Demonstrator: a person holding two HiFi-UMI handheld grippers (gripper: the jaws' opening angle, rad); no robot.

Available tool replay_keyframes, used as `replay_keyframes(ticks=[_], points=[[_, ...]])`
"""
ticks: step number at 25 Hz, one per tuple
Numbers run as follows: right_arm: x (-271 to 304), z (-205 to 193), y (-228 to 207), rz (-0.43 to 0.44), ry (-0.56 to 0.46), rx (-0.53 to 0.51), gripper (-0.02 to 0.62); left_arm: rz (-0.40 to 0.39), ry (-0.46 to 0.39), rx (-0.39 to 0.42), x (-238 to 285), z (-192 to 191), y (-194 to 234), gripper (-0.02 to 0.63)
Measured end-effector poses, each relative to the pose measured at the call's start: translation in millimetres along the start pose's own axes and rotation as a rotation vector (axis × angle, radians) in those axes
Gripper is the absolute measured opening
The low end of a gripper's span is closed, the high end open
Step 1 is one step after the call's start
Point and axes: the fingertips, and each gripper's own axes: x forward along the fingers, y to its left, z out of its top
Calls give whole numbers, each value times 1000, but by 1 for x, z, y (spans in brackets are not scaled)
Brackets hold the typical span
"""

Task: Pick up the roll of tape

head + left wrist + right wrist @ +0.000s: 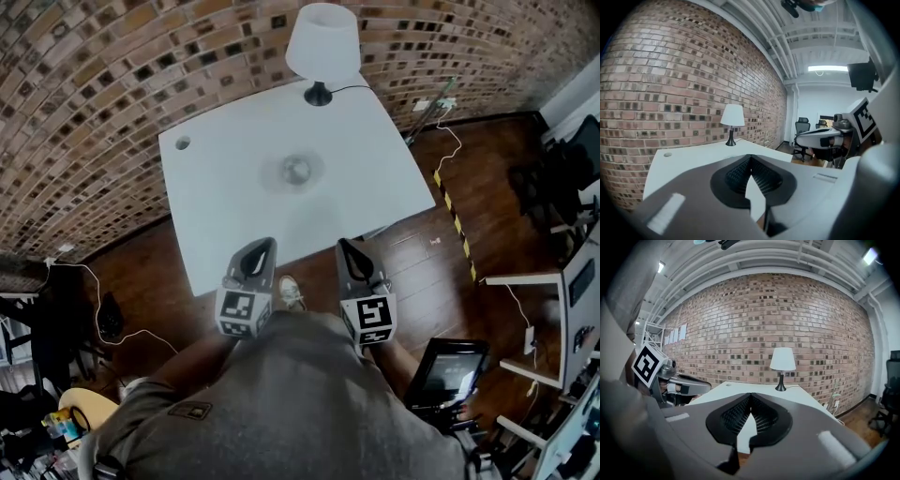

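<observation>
Jaws of the grey left gripper [269, 243] and grey right gripper [343, 245] are pressed together, empty. Translucent round roll of tape [297, 171] rests on the white table [375, 178].

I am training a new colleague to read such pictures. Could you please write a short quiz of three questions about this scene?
1. True or false: the right gripper holds the tape.
2. Choose one: the left gripper has its jaws A) wide open, B) shut on nothing, C) shut on a cable.
3. Fill in: at the far edge of the table stands a ____.

Key: 1 false, the tape lies on the table; 2 B; 3 lamp.
</observation>
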Motion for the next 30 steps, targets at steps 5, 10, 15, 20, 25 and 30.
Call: replay_keyframes(ticks=[5,10,15,20,25,30], points=[[45,18,-12,14,-13,-7,14,-12,7,-14,34,7,24,2],[69,21,-21,22,11,-11,14,-7,20,-1,56,9,37,2],[87,18,-38,49,39,-17,14,22,53,-29,74,10,39,2],[107,14,-62,112,45,-4,14,96,69,-46,97,6,41,2],[131,20,-81,226,50,-18,14,207,91,-57,116,14,43,2],[154,18,-92,321,65,-27,14,309,109,-83,127,11,48,2]])
